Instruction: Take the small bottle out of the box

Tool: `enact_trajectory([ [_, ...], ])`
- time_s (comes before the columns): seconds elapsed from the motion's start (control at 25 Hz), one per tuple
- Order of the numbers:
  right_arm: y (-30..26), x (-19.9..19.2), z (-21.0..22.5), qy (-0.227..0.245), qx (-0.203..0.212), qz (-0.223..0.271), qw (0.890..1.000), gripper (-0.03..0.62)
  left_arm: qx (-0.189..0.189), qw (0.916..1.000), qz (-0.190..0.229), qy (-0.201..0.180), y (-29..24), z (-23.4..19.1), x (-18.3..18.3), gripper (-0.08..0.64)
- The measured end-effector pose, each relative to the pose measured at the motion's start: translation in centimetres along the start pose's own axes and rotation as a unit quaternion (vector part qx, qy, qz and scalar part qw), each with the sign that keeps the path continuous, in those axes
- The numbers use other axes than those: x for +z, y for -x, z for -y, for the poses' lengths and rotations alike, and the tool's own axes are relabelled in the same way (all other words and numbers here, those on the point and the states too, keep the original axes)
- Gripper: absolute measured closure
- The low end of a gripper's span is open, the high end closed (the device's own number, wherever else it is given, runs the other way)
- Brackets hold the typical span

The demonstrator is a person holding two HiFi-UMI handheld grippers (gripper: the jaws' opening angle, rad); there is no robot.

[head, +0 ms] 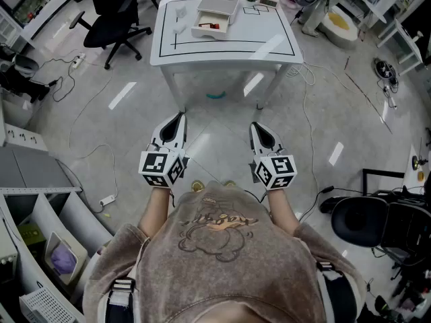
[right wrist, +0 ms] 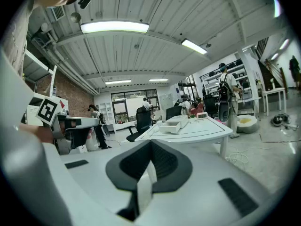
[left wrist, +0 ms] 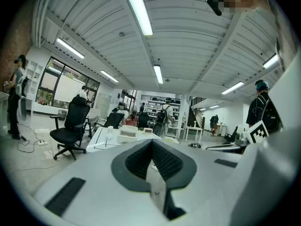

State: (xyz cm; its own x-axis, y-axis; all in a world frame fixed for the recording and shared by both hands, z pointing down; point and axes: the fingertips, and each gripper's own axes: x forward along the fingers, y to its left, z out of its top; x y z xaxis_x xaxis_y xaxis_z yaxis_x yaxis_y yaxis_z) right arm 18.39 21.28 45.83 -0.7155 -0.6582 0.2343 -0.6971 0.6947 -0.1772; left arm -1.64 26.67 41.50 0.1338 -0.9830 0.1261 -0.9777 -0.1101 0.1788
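Note:
A white box (head: pixel 215 13) with its drawer pulled out stands on the white table (head: pixel 262 46) far ahead; something red lies in the drawer. A small white bottle-like thing (head: pixel 179 27) stands on the table left of the box. Both grippers hang over the floor by the person's chest, well short of the table. My left gripper (head: pixel 180 118) is shut and empty, its jaws (left wrist: pixel 151 144) meeting, with the box (left wrist: pixel 128 134) far beyond. My right gripper (head: pixel 256 127) is also shut with nothing in it (right wrist: pixel 150 146), and its view has the box (right wrist: pixel 173 125) in the distance.
A black office chair (head: pixel 111 12) stands left of the table, another (head: pixel 377 221) at the right. Cables (head: pixel 87 147) run over the floor. Grey shelving (head: pixel 40 200) lines the left side. People stand in the background (left wrist: pixel 164 119).

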Motion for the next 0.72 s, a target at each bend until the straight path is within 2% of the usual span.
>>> enact_trajectory([
  [0.28, -1.1, 0.0, -0.8, -0.004, 0.003, 0.002, 1.000, 0.597, -0.014, 0.9999, 0.003, -0.010, -0.5, -0.5, 0.7, 0.552],
  [0.44, -1.5, 0.2, -1.0, -0.028, -0.017, 0.016, 0.999, 0.600, -0.020, 0.9998, -0.001, -0.008, -0.4, -1.4, 0.8, 0.552],
  [0.72, -2.5, -1.4, -3.3, -0.034, -0.034, 0.011, 0.999, 0.600, -0.047, 0.9989, -0.007, 0.000, 0.0, -3.8, 0.0, 0.552],
])
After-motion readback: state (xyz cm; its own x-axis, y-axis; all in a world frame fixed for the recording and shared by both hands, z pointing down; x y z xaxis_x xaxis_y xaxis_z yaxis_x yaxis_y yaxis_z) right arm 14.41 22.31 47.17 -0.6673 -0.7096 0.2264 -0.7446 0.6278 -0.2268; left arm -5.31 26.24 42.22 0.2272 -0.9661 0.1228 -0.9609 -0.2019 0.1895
